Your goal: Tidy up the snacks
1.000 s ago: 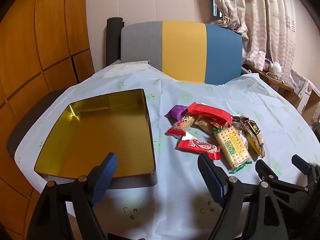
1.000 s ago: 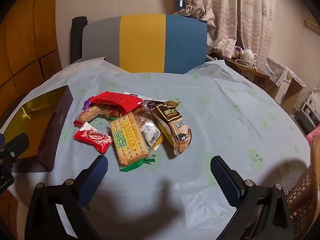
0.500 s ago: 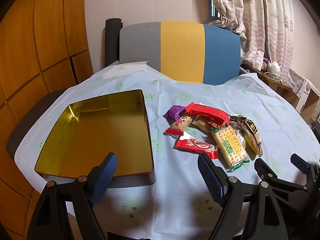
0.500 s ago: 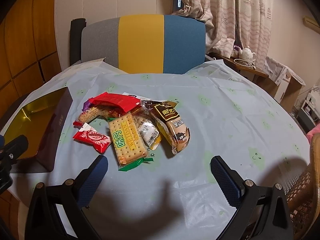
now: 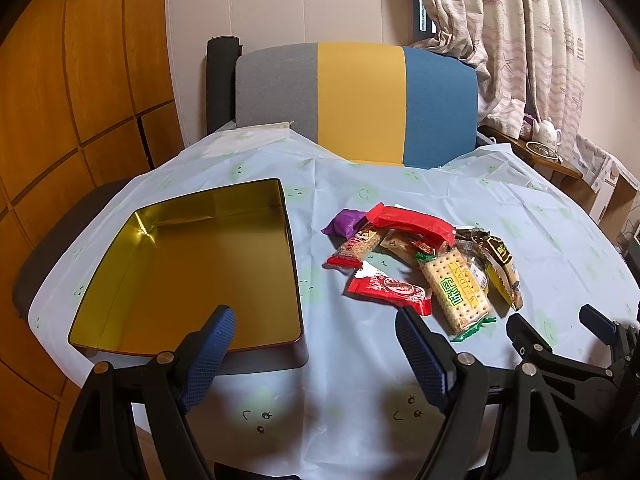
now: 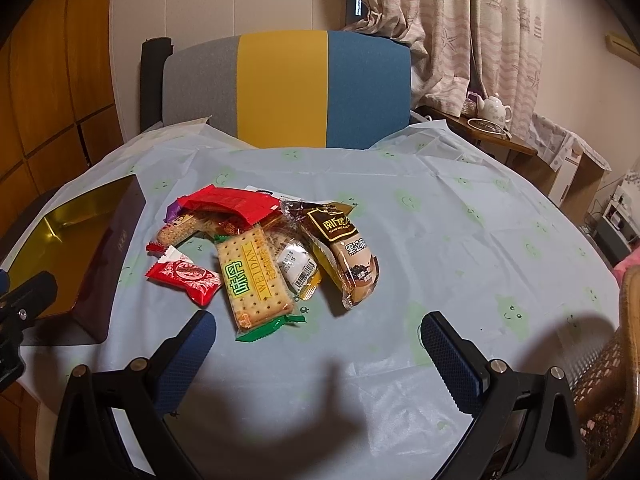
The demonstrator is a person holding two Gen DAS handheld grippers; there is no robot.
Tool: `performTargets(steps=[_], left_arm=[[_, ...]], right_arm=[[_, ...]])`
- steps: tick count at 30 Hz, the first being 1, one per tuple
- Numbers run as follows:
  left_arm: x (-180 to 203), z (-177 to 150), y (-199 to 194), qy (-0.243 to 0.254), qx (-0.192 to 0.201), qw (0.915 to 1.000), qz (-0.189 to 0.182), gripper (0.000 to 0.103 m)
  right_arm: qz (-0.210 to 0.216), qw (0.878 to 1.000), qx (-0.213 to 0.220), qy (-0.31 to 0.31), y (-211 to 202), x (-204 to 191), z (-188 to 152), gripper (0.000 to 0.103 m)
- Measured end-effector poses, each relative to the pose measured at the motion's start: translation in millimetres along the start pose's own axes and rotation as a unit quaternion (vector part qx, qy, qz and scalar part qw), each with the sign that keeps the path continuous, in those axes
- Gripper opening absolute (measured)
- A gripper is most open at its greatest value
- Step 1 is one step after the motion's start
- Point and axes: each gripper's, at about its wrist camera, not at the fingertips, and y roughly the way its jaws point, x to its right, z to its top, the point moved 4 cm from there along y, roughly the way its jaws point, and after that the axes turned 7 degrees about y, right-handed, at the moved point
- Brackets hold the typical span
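A pile of snack packs lies mid-table: a cracker pack (image 5: 456,286) (image 6: 252,278), a small red wrapper (image 5: 388,288) (image 6: 184,276), a long red pack (image 5: 412,222) (image 6: 228,202), a purple candy (image 5: 346,222) and a brown bread pack (image 6: 348,252). An empty gold tin (image 5: 192,268) (image 6: 60,248) sits to their left. My left gripper (image 5: 316,344) is open and empty, at the near table edge between tin and snacks. My right gripper (image 6: 320,340) is open and empty, just in front of the pile.
A grey, yellow and blue chair back (image 5: 356,100) stands behind the table. A side table with a white teapot (image 6: 496,108) and curtains are at the far right. A wicker chair (image 6: 616,364) is at the near right. The pale blue tablecloth (image 6: 460,220) covers the round table.
Both grippers have drawn back and risen a little, so the snacks and tin sit slightly farther away. Nothing on the table has moved.
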Motion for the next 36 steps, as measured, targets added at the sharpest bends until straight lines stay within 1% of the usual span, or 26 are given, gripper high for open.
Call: performTargets(steps=[28, 36], left_arm=[[4, 1, 0, 0.005, 0.000, 1.0000, -0.005, 0.084], [7, 2, 3, 0.008, -0.003, 0.9999, -0.009, 0.084]], right_arm=[[-0.002, 1.000, 0.004, 0.000, 0, 1, 2, 0.103], [-0.010, 1.000, 0.011, 0.004, 2, 10, 9, 0.103]])
